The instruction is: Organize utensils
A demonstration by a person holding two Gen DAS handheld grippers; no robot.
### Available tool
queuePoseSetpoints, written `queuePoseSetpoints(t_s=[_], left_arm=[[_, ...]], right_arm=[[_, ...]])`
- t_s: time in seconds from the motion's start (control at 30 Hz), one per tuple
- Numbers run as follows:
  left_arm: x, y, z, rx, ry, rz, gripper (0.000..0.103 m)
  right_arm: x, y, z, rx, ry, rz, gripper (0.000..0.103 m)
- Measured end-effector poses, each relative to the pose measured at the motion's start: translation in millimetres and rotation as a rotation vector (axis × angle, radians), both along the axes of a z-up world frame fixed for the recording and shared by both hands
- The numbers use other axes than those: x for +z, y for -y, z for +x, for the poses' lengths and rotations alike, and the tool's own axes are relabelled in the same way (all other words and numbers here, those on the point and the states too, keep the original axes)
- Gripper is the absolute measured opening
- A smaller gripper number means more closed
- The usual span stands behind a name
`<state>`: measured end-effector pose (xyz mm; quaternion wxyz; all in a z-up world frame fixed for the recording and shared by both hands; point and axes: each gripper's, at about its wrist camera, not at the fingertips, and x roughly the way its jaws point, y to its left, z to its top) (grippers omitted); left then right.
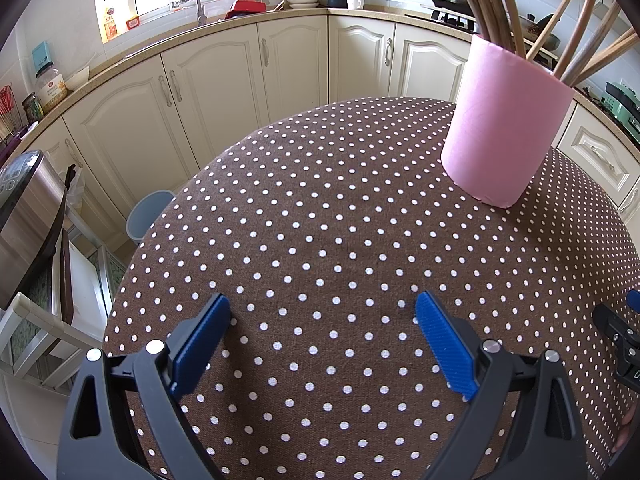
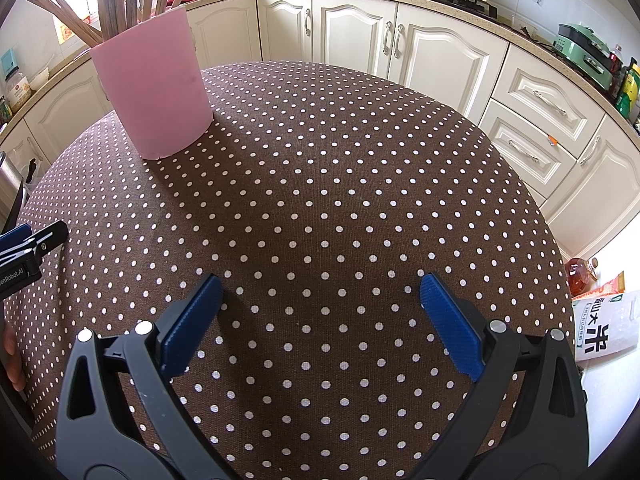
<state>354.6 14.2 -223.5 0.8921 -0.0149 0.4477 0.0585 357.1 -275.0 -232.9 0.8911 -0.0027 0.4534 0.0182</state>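
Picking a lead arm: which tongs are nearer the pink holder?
Too close to call. Left tongs have the pink holder ahead to their right; right tongs have it ahead-left. Both open, over bare tablecloth.

Dotted brown table [image 2: 360, 184] w/ pink holder [image 2: 154, 80] upright.

The right gripper [image 2: 320, 292] hangs above the dotted tablecloth [image 2: 360, 200], blue fingers [image 2: 448, 320] spread wide and empty. The pink holder [image 2: 154, 88] (bristling with wooden utensils [image 2: 120, 0]) stands beyond it, well apart, leftward.
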Motion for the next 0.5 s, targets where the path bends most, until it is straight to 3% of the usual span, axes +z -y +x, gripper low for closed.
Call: queuePoseSetpoints(t_s=[0.5], left_arm=[[-1.8, 2.2, 0.6, 0.001, 0.001, -0.002, 0.092]], right_arm=[[0.3, 0.1, 0.0, 0.000, 0.000, 0.000, 0.097]])
